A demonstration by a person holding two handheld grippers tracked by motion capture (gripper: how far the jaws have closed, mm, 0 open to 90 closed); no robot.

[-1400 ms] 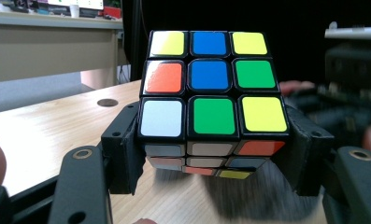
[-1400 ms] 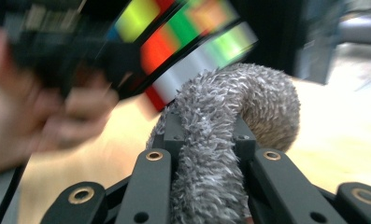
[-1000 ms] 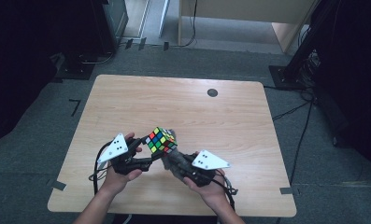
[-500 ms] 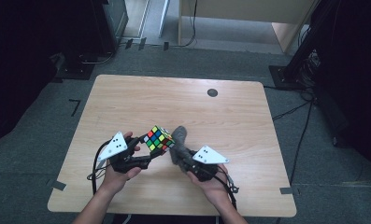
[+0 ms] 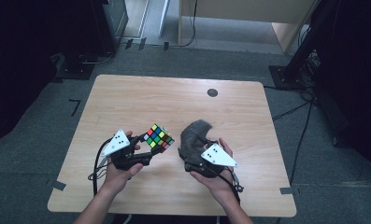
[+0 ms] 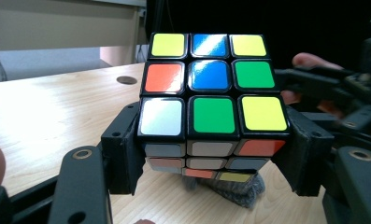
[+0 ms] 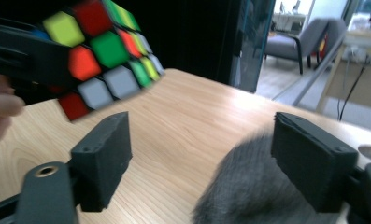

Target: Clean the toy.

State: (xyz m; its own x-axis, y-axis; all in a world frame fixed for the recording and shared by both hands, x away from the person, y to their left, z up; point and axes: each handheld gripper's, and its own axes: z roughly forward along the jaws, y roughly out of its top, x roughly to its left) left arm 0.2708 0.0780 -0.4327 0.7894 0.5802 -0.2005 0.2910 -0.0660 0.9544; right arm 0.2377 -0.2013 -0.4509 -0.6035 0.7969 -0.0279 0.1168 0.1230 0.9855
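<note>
- The wooden table [image 5: 127,107] is the largest thing in view; its front half carries all the work, with a small dark disc [image 5: 212,92] set in the far part of its top, well apart from both hands.
- The grey cloth [image 5: 194,134] lies bunched on the table in front of the right gripper [image 5: 189,157]. In the right gripper view the jaws stand wide, having just been opening; the cloth [image 7: 248,186] sits loose by one pad, and nothing is pinched.
- The puzzle cube [image 5: 157,137] is held off the table by the left gripper [image 5: 148,148], just to the left of the cloth. In the left gripper view the jaws are clamped on the cube [image 6: 211,93] low on its two sides, so most of it stands above the pads.
- Risk, as I judge it: with such a low hold, a push from the cloth or the right gripper against the top layers could tip the cube out of the pads or twist a layer.
- A second risk: the freed cloth may snag on a jaw and drag along when the right hand moves.
</note>
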